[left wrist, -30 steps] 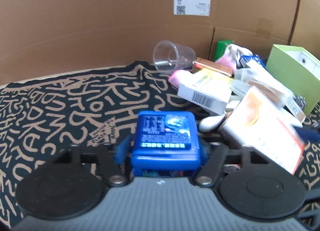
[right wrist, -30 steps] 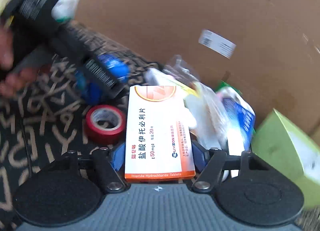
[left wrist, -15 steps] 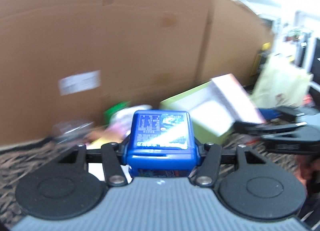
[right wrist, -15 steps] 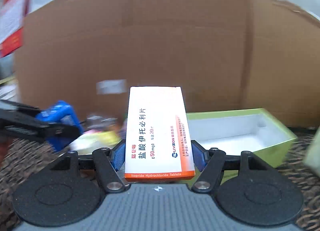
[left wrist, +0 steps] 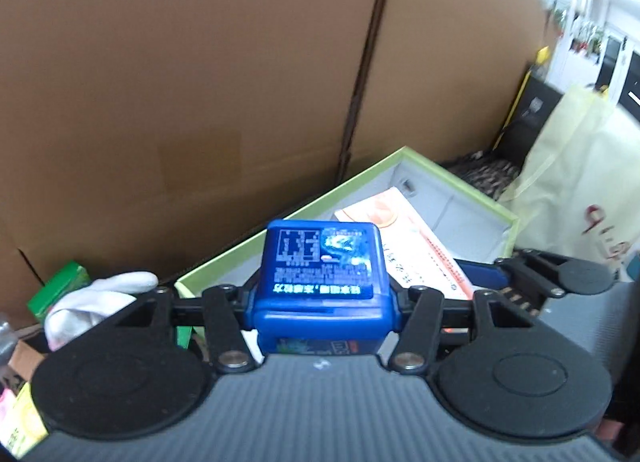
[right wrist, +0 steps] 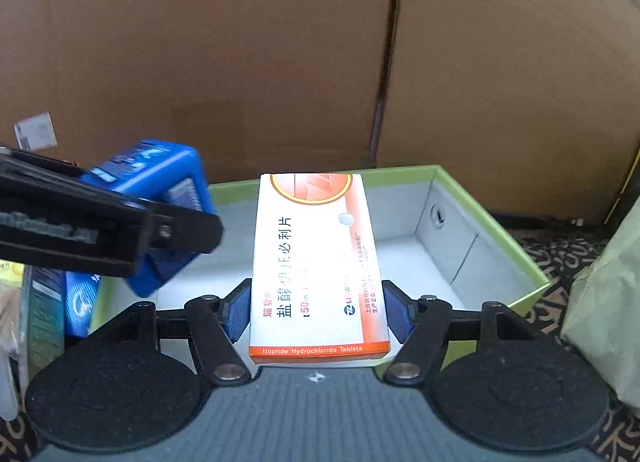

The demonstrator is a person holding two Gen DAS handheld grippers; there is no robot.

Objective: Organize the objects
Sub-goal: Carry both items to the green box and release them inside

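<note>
L claw [left wrist: 324, 294] grips blue plastic box [left wrist: 322, 262]; R claw [right wrist: 318, 310] grips white-orange tablet carton [right wrist: 316, 262]

Patterned black-and-tan cloth [right wrist: 560, 250], green open box [right wrist: 492, 221] on it, pale bag [right wrist: 604, 302] beside.

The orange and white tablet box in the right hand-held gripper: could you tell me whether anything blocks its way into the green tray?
Nothing visible does. The tablet box hangs over the green tray, whose floor below looks bare; the blue container is off to its left.
</note>
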